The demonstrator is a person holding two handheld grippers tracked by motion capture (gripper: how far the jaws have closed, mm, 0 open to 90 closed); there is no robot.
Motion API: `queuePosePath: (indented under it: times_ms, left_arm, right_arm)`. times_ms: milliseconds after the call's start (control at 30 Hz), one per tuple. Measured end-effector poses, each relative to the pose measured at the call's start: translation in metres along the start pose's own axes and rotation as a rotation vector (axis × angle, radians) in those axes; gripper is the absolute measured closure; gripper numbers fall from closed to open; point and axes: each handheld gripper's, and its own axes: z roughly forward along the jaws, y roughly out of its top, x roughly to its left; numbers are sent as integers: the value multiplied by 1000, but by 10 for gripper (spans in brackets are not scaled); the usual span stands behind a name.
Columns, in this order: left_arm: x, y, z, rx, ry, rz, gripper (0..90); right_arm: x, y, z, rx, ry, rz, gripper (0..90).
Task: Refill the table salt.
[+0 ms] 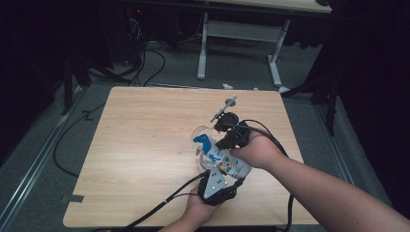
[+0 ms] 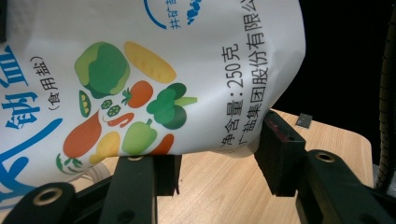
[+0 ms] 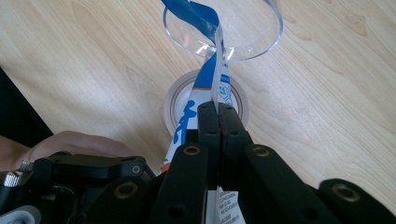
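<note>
A white salt bag (image 1: 227, 163) printed with vegetables and blue characters hangs tilted over the table, held between both grippers. My left gripper (image 1: 218, 173) has the bag's bottom end (image 2: 154, 84) between its jaws, which press on its lower edge. My right gripper (image 3: 218, 111) is shut on the bag's thin side seam (image 3: 216, 70). The bag's blue top end (image 3: 196, 11) reaches over the rim of a clear glass cup (image 3: 273, 39), and in the high view that cup (image 1: 202, 131) stands just beyond the bag.
A white ring (image 3: 173, 103) lies flat on the wooden table (image 1: 145, 145) under the bag. A small dark tag (image 2: 303, 120) sits near a table corner. Cables trail from both grippers toward the near edge. A desk frame (image 1: 239, 31) stands on the floor beyond.
</note>
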Motion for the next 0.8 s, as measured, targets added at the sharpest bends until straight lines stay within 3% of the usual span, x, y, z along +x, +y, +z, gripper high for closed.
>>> queuePosePath:
  times_ms: [800]
  left_arm:
    - [-1, 1, -2, -11, 11, -7, 547]
  right_arm:
    - [2, 1, 0, -3, -2, -11, 900]
